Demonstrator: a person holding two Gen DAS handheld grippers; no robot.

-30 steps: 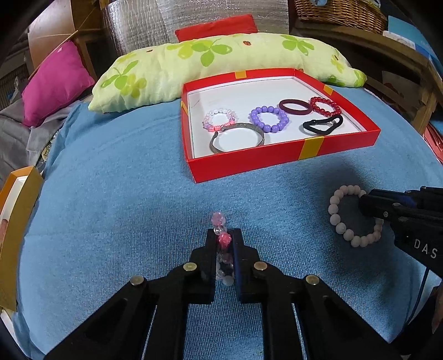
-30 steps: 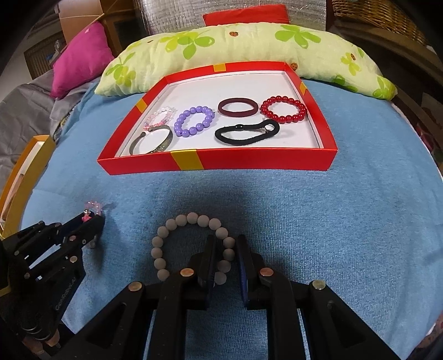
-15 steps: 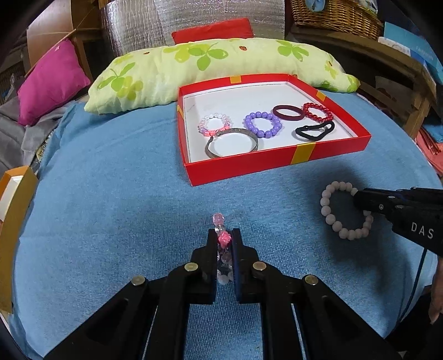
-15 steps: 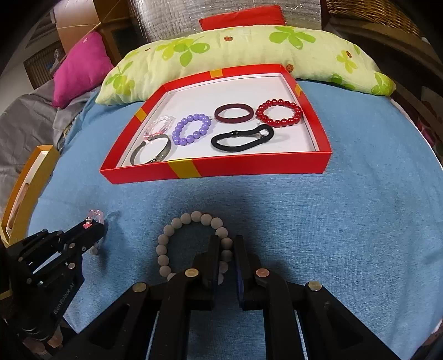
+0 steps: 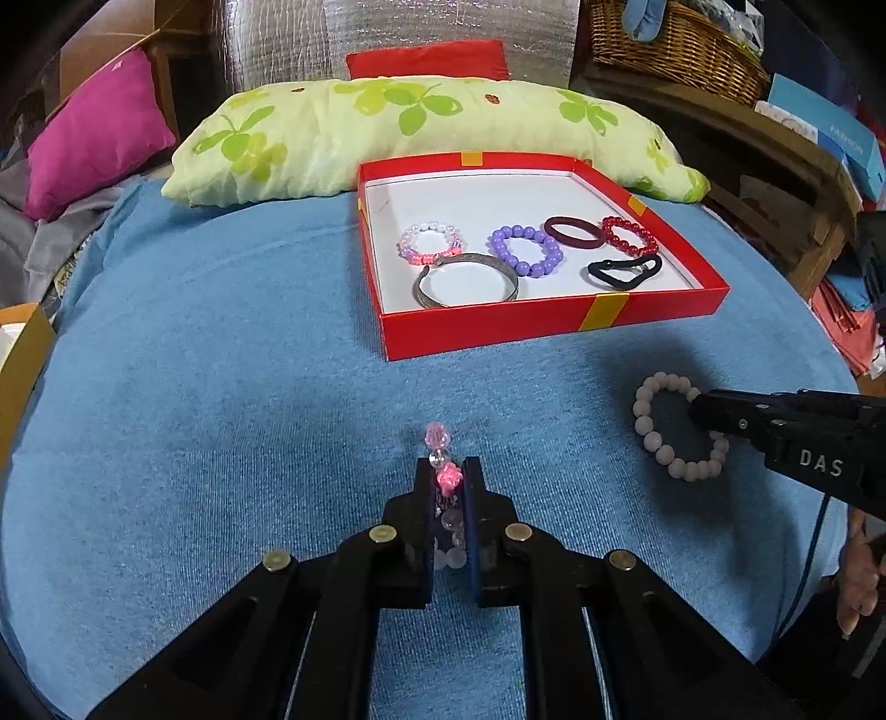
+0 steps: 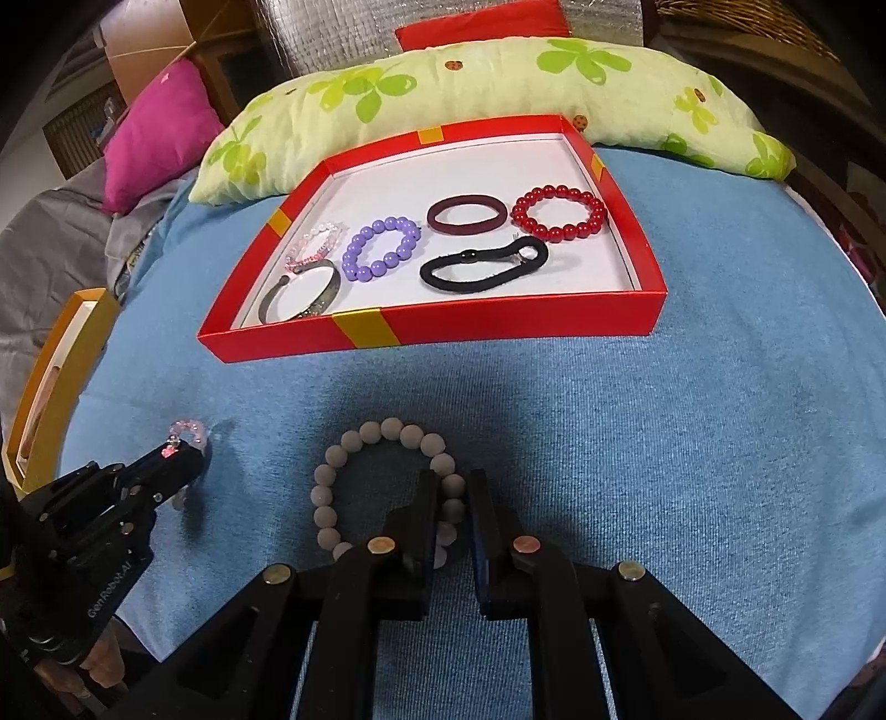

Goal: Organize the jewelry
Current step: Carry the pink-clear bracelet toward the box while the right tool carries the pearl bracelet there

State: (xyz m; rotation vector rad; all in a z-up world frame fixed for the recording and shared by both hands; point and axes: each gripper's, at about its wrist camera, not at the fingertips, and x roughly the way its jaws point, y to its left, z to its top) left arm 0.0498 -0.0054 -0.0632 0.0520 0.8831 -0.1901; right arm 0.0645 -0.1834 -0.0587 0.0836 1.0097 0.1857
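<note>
My left gripper (image 5: 447, 475) is shut on a pink and clear bead bracelet (image 5: 440, 443), held just above the blue cloth; it also shows in the right wrist view (image 6: 185, 443). My right gripper (image 6: 449, 481) is shut on a white bead bracelet (image 6: 382, 432), which also shows in the left wrist view (image 5: 659, 437). The red tray (image 5: 548, 324) lies ahead and holds several bracelets: a pink bead one (image 5: 429, 243), a metal bangle (image 5: 465, 279), a purple bead one (image 5: 523, 249), a maroon band (image 5: 573, 232), a red bead one (image 5: 628, 235) and a black band (image 5: 623, 271).
A green floral pillow (image 5: 387, 133) lies behind the tray, with a magenta cushion (image 5: 88, 133) at far left. An orange-edged box (image 6: 50, 382) sits at the left edge of the blue cloth (image 5: 221, 360). A wicker basket (image 5: 670, 44) stands on a shelf at back right.
Both grippers have lifted and drawn back a little with their bracelets; the tray looks smaller and farther. The white bead bracelet hangs higher off the cloth.
</note>
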